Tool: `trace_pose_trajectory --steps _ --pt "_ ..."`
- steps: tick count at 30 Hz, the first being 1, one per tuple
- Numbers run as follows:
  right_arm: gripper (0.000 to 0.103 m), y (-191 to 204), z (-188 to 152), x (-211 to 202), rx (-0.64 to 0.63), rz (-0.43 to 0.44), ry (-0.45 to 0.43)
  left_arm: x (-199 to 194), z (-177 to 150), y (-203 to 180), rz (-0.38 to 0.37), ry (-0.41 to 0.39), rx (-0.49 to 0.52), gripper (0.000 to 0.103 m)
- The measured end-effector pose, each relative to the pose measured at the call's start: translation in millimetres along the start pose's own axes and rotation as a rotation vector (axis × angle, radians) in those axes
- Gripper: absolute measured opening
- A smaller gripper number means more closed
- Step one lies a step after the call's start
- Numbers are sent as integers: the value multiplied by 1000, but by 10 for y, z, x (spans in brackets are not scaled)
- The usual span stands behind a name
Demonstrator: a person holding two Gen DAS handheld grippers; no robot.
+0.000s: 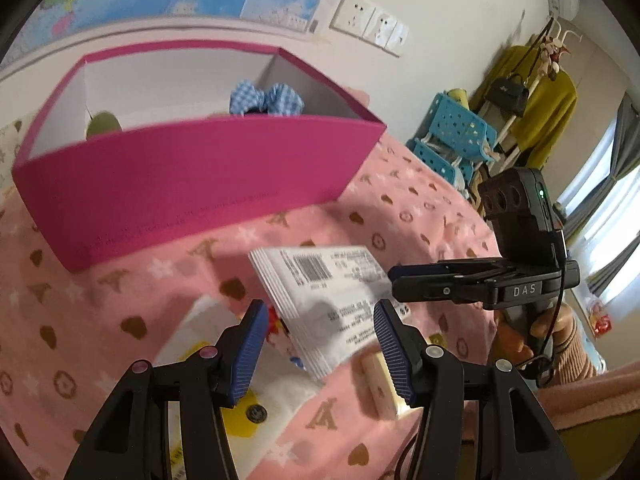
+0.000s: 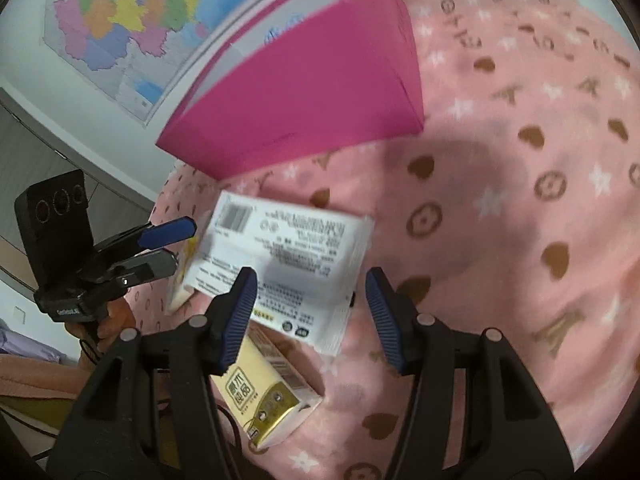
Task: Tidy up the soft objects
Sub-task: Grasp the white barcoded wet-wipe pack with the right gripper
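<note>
Magenta box (image 1: 208,176) holds blue gingham scrunchie (image 1: 266,98), green item (image 1: 103,123); both grippers' fingers released, empty.

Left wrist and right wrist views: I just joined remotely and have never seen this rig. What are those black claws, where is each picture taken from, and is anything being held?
There is no robot here. A person holds a two-finger gripper in each hand, and each gripper carries a fisheye camera looking forward along its fingers.

In the left wrist view the blue-padded claws at the bottom are the left gripper; the right gripper appears at the right edge, seen side-on. The right wrist view is the reverse: the right gripper is at the bottom.

Both are open and hold nothing; each has the white printed packet between its fingers without touching it.

On the pink patterned blanket lie that packet, a small yellow carton partly under it, and an open pink box holding a blue checked fabric piece.
</note>
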State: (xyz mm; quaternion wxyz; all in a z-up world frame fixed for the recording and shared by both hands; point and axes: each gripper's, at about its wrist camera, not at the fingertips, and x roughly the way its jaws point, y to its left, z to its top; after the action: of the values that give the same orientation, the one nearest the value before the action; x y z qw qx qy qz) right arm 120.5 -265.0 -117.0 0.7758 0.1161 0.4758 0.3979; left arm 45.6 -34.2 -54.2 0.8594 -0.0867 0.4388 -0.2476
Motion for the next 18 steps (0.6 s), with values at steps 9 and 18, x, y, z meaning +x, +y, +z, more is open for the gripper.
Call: trace_pose_trajectory --steps 9,18 --pt "58 -3 19 110 5 25 -14 110 -49 33 -20 38 -27 52" --pt "58 -23 -6 123 21 64 -45 117 -7 9 -20 30 -31 37"
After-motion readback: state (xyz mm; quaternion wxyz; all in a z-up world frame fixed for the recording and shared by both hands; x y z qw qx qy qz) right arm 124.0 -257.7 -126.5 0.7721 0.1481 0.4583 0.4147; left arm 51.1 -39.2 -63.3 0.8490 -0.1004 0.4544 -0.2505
